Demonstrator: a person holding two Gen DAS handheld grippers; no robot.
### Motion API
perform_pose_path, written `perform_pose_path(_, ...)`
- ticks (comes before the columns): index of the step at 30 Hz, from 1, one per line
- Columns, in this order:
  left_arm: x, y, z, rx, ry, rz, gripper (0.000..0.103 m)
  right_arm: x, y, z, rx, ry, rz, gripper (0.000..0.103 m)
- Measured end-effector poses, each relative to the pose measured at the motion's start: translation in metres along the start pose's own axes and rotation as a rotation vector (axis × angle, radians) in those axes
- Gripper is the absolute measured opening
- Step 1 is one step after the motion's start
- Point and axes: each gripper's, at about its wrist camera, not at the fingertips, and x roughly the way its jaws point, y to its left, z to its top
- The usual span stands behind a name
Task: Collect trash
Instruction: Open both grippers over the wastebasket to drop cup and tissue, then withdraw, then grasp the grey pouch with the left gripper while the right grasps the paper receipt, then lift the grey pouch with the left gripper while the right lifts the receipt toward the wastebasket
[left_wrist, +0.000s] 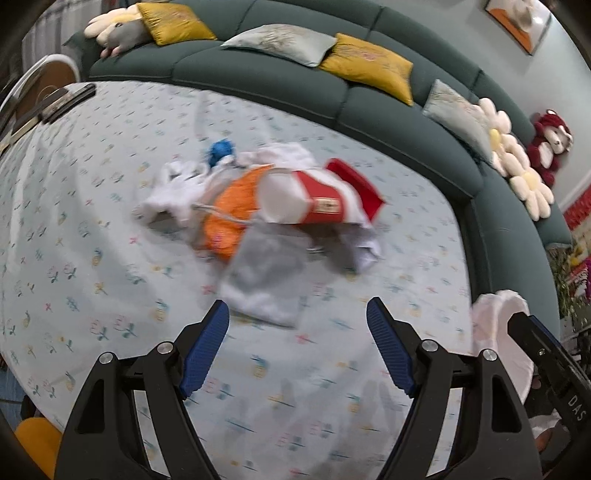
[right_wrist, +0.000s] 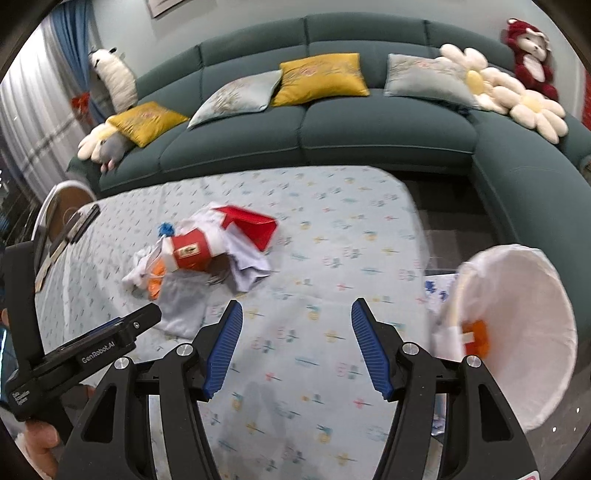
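Left wrist view: a heap of trash (left_wrist: 266, 206) is seen ahead of the spread left tool (left_wrist: 297, 347), on the flowered cloth of the desk (left_wrist: 92, 221). Nothing is held between the blue pads (left_wrist: 205, 350). In the heap, a red carton (left_wrist: 317, 199), an orange wrapper (left_wrist: 229, 214), white paper (left_wrist: 173, 192) and a grey pouch (left_wrist: 266, 284) are piled together, the pouch nearest the tool. In the right wrist view, the right tool (right_wrist: 295, 347) is likewise spread and empty, with the heap ahead and to its left and a white-lined bin (right_wrist: 524, 332) just to its right, some scraps already inside. Both tools are angled downward over the desk. The approach to the next piece appears to be in hand; a further reach forward and a closing on the pouch would be called for.
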Motion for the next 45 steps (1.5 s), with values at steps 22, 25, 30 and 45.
perform_pose_path(22,0.080,0.038,0.020,-0.044,0.106,0.023,0.058,0.132,0.065,0.034,-0.109,0.105,0.054,0.060)
perform_pose_path(25,0.081,0.036,0.022,-0.024,0.102,0.025,0.044,0.147,0.068,0.037,-0.128,0.114,0.055,0.060)
perform_pose_path(30,0.084,0.035,0.024,-0.014,0.099,0.013,0.028,0.167,0.069,0.038,-0.134,0.137,0.060,0.055)
perform_pose_path(45,0.058,0.010,0.013,0.021,0.077,-0.015,0.015,0.125,0.040,0.006,-0.023,0.175,0.084,0.017)
